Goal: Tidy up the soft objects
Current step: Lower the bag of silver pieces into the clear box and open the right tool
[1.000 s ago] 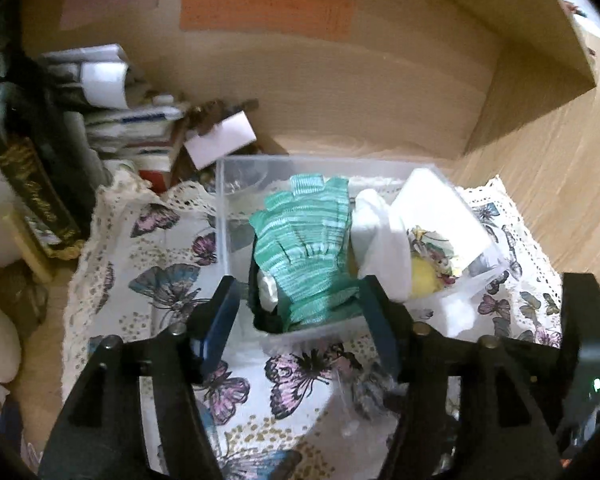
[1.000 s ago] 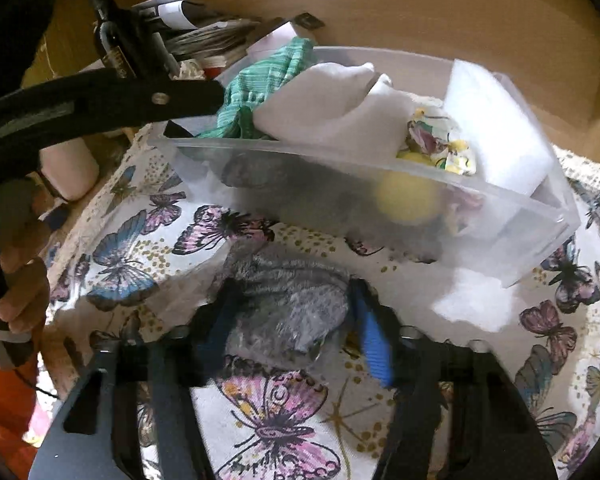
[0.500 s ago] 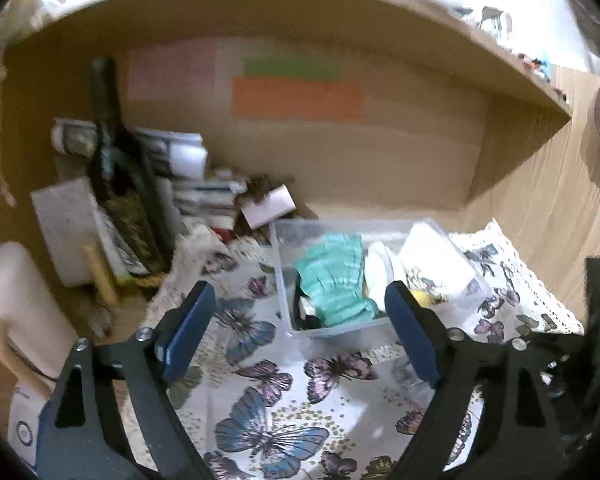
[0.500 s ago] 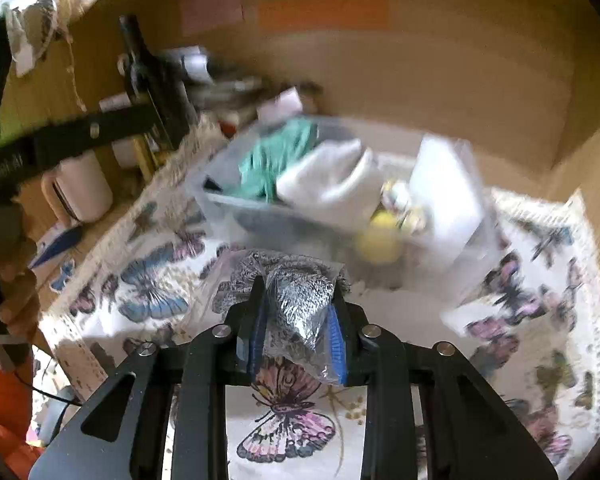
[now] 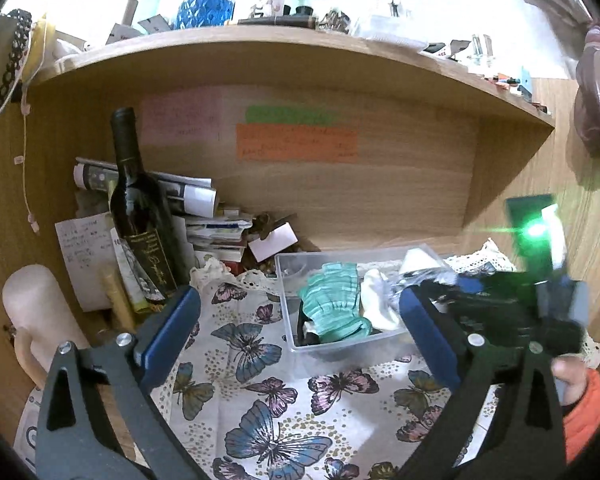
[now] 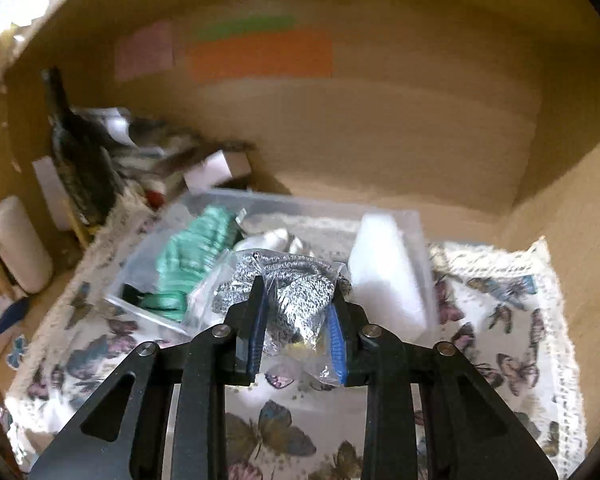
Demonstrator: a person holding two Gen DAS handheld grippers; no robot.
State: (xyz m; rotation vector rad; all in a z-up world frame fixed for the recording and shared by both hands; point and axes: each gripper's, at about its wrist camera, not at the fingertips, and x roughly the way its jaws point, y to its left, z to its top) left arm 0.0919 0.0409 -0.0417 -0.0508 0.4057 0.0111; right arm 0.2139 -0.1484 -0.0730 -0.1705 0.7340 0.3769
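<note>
A clear plastic bin (image 5: pixel 290 312) (image 6: pixel 148 264) stands on a butterfly cloth (image 5: pixel 260 392) inside a wooden shelf bay. It holds a green striped glove (image 5: pixel 334 300) (image 6: pixel 192 256), white cloth (image 5: pixel 374 300) and a white foam block (image 6: pixel 388 276). My right gripper (image 6: pixel 298 332) is shut on a clear bag of grey speckled fabric (image 6: pixel 296 300) and holds it above the bin's front. My left gripper (image 5: pixel 300 340) is open and empty, held back above the cloth in front of the bin. The right gripper's body (image 5: pixel 512 312) shows at right in the left wrist view.
A dark wine bottle (image 5: pixel 140 216) and stacked papers (image 5: pixel 204 220) stand left of the bin. A white jug (image 5: pixel 32 316) is at far left. Coloured notes (image 5: pixel 296 142) are stuck on the back wall. A shelf (image 5: pixel 300 44) hangs overhead.
My right gripper shut on the bag of grey fabric, lifted it off the cloth and carried it toward the bin. My left gripper drew back and up from the bin, staying open.
</note>
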